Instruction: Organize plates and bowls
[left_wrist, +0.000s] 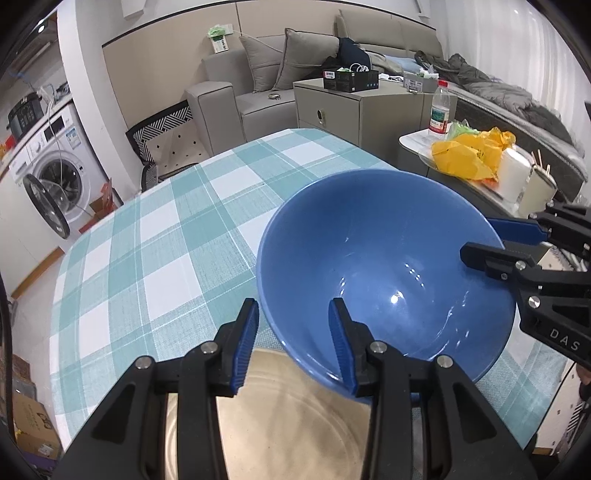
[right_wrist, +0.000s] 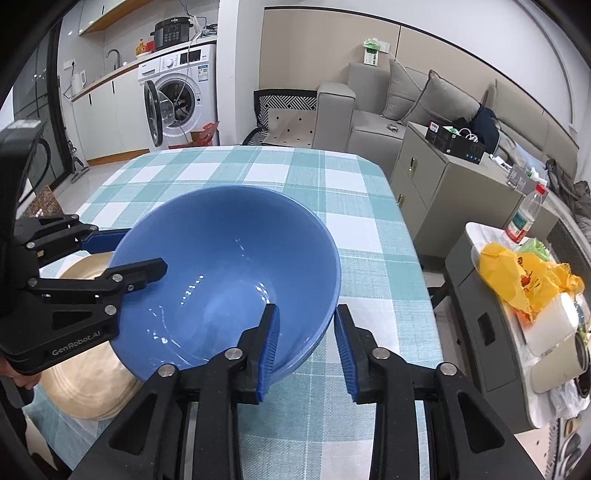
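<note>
A big blue bowl (left_wrist: 369, 258) (right_wrist: 229, 266) lies partly over a beige plate (left_wrist: 288, 424) (right_wrist: 85, 387) near the front of the checked table. My left gripper (left_wrist: 293, 343) (right_wrist: 144, 249) straddles the bowl's left rim, one finger inside and one outside. Its pads stand off the wall, so it is open. My right gripper (right_wrist: 306, 347) (left_wrist: 478, 238) straddles the opposite rim the same way. It is open too, with a visible gap on both sides of the rim. Most of the plate is hidden under the bowl.
The teal and white checked tablecloth (left_wrist: 166, 240) covers the table. At the right stands a low side table with a yellow bag (left_wrist: 472, 151), a plastic bottle (left_wrist: 441, 107) and cups. A grey cabinet (left_wrist: 354, 110), a sofa and a washing machine (right_wrist: 177, 92) lie beyond.
</note>
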